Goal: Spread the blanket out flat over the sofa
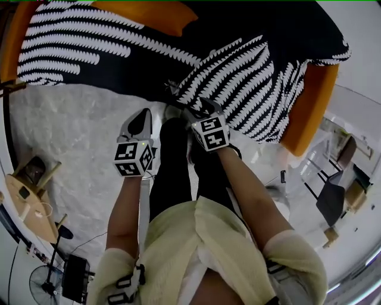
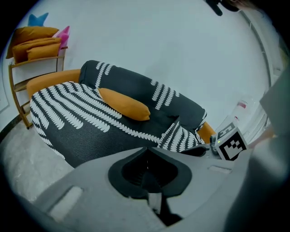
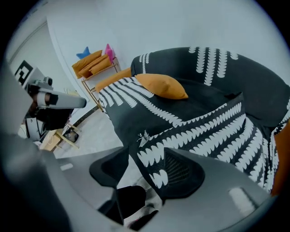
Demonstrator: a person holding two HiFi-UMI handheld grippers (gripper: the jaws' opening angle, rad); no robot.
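From the head view, the black-and-white blanket (image 1: 238,77) drapes the orange sofa (image 1: 309,113), with its bunched near edge at the right gripper (image 1: 200,108). The left gripper (image 1: 143,117) hangs beside it, clear of the cloth. In the left gripper view the jaws are together and empty, and the blanket lies beyond them. In the right gripper view the jaws are apart, and a blanket corner hangs between them against one pad.

The blanket (image 1: 238,77) is black with white feathery stripes; the sofa (image 1: 312,102) and cushion (image 1: 149,13) are orange.

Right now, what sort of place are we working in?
Probably a living-room mock-up in a studio or lab: an orange sofa draped with a black-and-white blanket, stacked spare cushions, bare white walls.
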